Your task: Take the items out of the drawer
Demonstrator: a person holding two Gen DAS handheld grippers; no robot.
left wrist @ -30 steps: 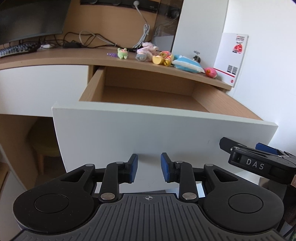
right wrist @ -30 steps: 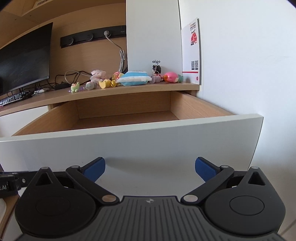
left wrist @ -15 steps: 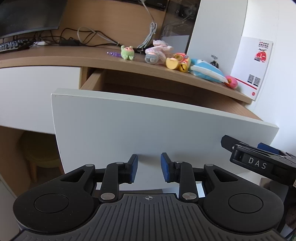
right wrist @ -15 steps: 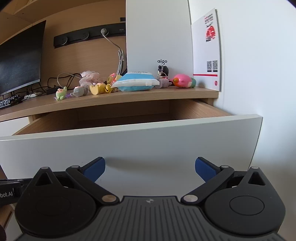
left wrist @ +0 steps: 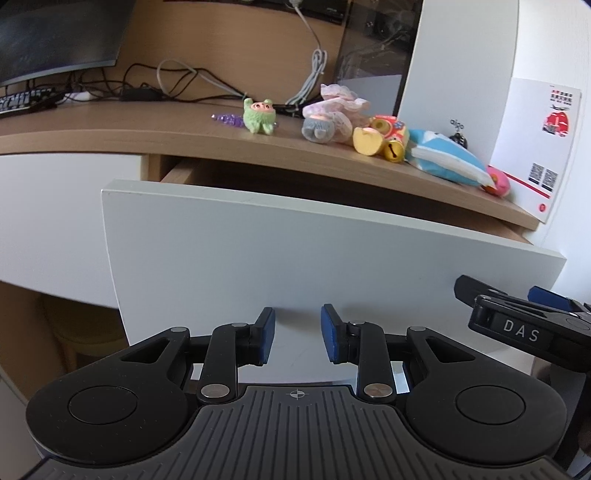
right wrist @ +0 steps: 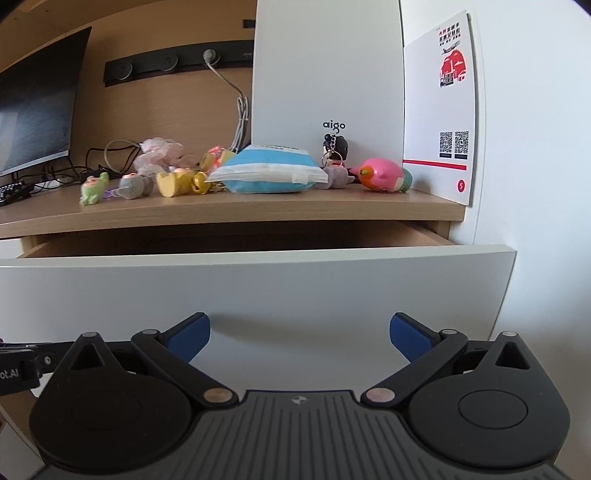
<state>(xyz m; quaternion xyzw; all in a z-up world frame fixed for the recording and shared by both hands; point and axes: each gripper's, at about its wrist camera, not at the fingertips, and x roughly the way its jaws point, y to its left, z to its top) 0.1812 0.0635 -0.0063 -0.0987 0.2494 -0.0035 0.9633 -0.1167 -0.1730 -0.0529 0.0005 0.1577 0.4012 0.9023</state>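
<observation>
The white drawer front (left wrist: 295,254) fills the middle of both views, and only a narrow strip of the drawer's wooden inside (right wrist: 236,240) shows under the desk top. My left gripper (left wrist: 294,325) is open with a narrow gap and nothing in it, its blue pads close to the drawer front. My right gripper (right wrist: 299,328) stands wide open and empty, also near the front panel (right wrist: 258,291). On the desk lie a green frog toy (left wrist: 260,116), a grey toy (left wrist: 317,129), a yellow toy (left wrist: 367,142), a blue-white pack (right wrist: 267,175) and a pink toy (right wrist: 382,175).
A monitor (left wrist: 55,33), keyboard (left wrist: 22,101) and cables (left wrist: 177,79) sit at the left of the desk. A white panel (right wrist: 325,74) stands behind the toys, with a leaflet (right wrist: 441,110) on the right wall. A stool (left wrist: 85,328) shows under the desk.
The drawer has slid inward: its inside was open to view before and is now almost hidden. Both grippers moved forward with the front panel. Neither gripper's jaws changed.
</observation>
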